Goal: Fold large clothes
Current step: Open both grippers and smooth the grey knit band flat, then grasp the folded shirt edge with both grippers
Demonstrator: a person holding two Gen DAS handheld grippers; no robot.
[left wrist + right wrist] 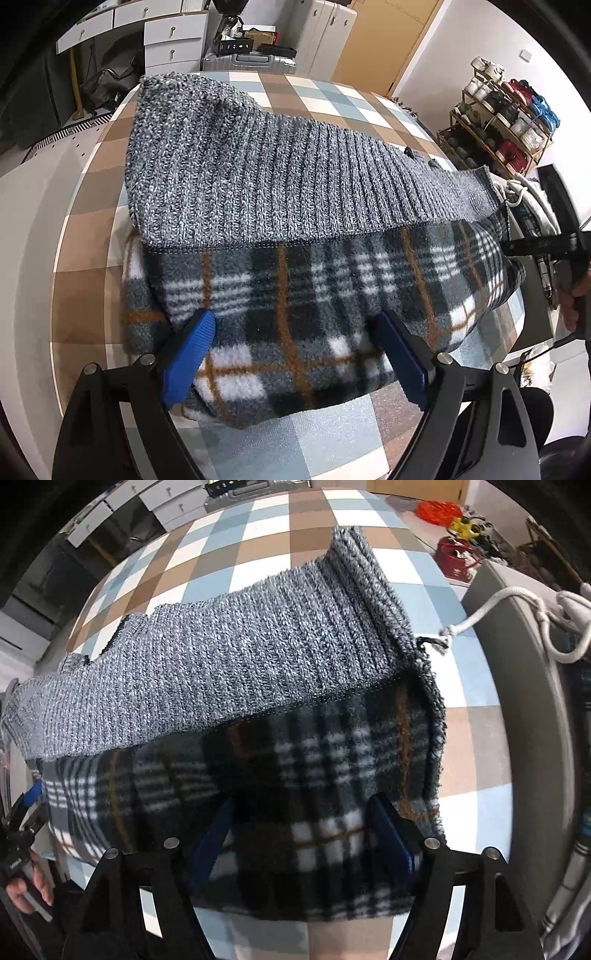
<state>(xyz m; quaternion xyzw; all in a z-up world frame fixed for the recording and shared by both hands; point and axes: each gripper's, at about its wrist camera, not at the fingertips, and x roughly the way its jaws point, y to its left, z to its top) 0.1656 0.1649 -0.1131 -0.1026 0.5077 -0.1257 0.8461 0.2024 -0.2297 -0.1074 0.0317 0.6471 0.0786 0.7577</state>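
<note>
While both tools, left tool (pixel 295 354), right tool (pixel 303 838), splayed, plaid-fleece, rib-knit garment (pixel 280 206) between fingers.

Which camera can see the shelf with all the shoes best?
The left wrist camera. It shows the shoe rack by the wall on the right, behind the garment, with rows of shoes on its shelves. The right wrist camera does not show that shelf at all.
</note>
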